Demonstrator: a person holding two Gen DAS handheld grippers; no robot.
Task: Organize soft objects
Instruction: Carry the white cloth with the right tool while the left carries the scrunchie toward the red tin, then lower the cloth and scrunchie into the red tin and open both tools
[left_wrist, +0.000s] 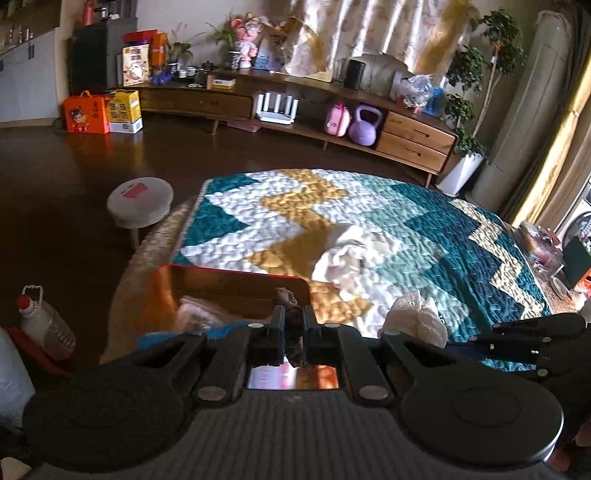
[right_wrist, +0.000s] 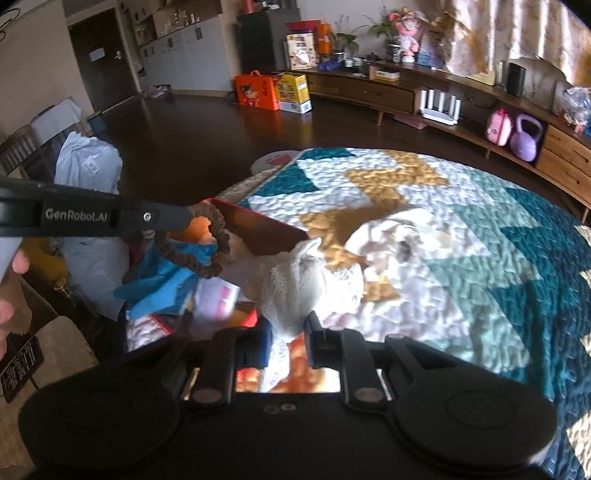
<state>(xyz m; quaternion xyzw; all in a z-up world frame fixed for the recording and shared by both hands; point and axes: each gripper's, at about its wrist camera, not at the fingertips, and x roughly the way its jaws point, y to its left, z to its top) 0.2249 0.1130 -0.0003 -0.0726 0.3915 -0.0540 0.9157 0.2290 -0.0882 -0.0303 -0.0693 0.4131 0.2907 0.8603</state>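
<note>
My left gripper (left_wrist: 293, 317) is shut on a brown hair scrunchie (left_wrist: 291, 301), held over the open red box (left_wrist: 236, 280) at the quilt's near left corner. In the right wrist view the scrunchie (right_wrist: 214, 240) hangs as a ring from the left gripper (right_wrist: 186, 218) above the box (right_wrist: 266, 229), which holds blue cloth (right_wrist: 166, 277) and other soft items. My right gripper (right_wrist: 286, 332) is shut on a white knitted cloth (right_wrist: 306, 288) beside the box; that cloth also shows in the left wrist view (left_wrist: 417, 317). A crumpled white cloth (left_wrist: 351, 254) lies mid-quilt.
The patchwork quilt (left_wrist: 424, 229) covers a low surface. A round white stool (left_wrist: 140, 201) stands to its left on the dark floor. A plastic jug (left_wrist: 44, 325) sits at near left. A long wooden cabinet (left_wrist: 295, 107) runs along the far wall.
</note>
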